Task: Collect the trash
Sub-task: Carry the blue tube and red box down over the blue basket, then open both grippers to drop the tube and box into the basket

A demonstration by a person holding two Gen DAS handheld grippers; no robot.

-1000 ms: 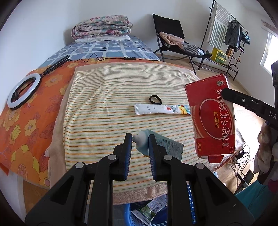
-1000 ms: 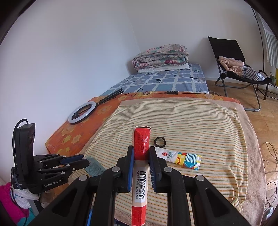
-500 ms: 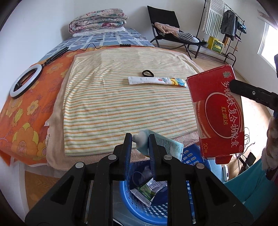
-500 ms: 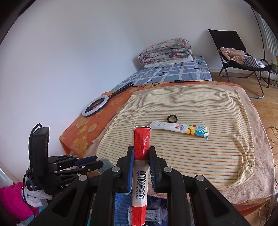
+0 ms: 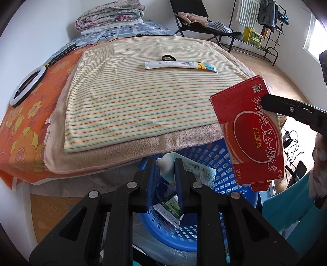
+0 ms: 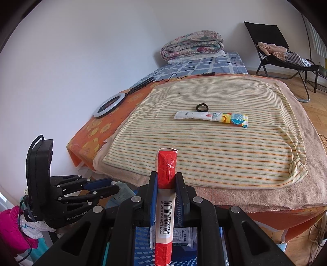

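My left gripper (image 5: 165, 163) is shut on a pale teal squeeze tube (image 5: 190, 168), which it holds above a blue plastic basket (image 5: 219, 161) below the bed's foot edge. My right gripper (image 6: 166, 177) is shut on a flat red medicine box (image 6: 166, 196); the left wrist view shows that box (image 5: 251, 139) broadside at the right, over the basket's rim. A few wrappers (image 5: 168, 208) lie inside the basket. In the right wrist view the left gripper (image 6: 114, 187) reaches in from the left. A toothpaste tube (image 5: 179, 65) and a black ring (image 5: 168, 58) lie on the striped blanket (image 5: 143, 96).
A white ring light (image 5: 26, 86) with its cable rests on the orange flowered sheet. Folded quilts (image 5: 110, 12) sit at the bed's far end. A black folding chair (image 6: 273, 53) and a clothes rack (image 5: 263, 26) stand on the wooden floor to the right.
Both grippers have drawn back from over the bed and sunk toward the basket, still holding the tube and the red box. The basket has come into view beneath them.
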